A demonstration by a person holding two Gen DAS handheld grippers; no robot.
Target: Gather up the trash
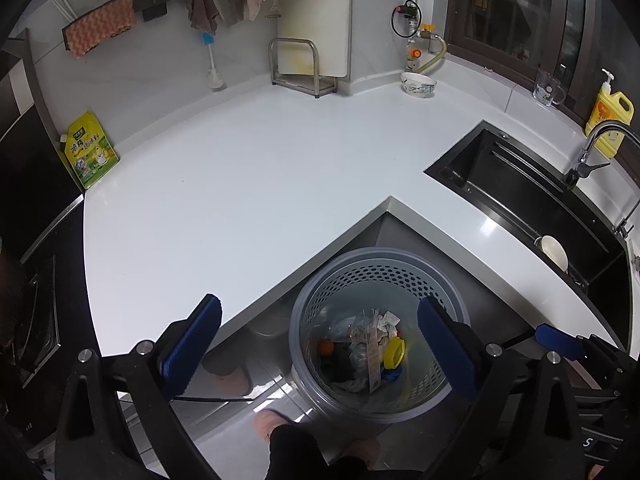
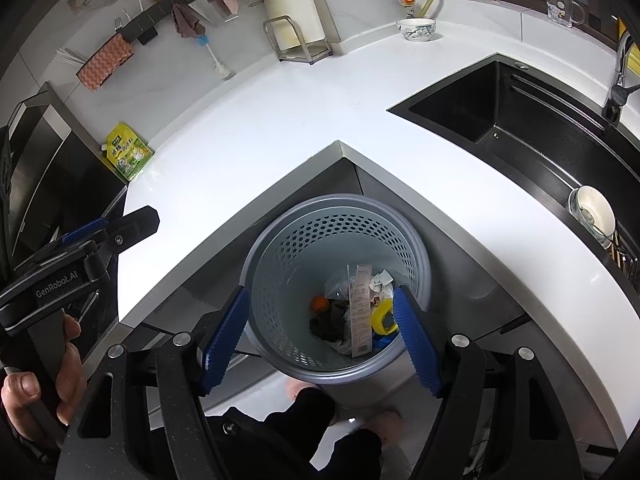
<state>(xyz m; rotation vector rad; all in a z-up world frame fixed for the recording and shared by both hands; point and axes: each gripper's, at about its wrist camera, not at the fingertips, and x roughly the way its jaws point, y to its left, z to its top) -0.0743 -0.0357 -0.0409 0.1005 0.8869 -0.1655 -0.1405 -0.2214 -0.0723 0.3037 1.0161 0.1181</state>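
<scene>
A grey perforated trash bin (image 1: 376, 276) (image 2: 336, 236) stands on the floor in the inner corner of the white counter (image 1: 248, 184) (image 2: 280, 112). It holds trash (image 1: 368, 344) (image 2: 356, 312): a long receipt, crumpled paper, an orange piece, a yellow item, dark scraps. My left gripper (image 1: 320, 344) is open and empty, above the bin's left rim. My right gripper (image 2: 320, 336) is open and empty, directly over the bin. The left gripper also shows at the left of the right wrist view (image 2: 132, 224).
A yellow-green seasoning pouch (image 1: 90, 150) (image 2: 128, 152) leans at the counter's left end. A bowl (image 1: 417, 85) (image 2: 416, 29), a rack with a cutting board (image 1: 304, 68), a glass mug (image 1: 549, 88) and a yellow soap bottle (image 1: 610, 114) stand at the back. A black sink (image 1: 532, 196) (image 2: 520, 128) holds a bowl.
</scene>
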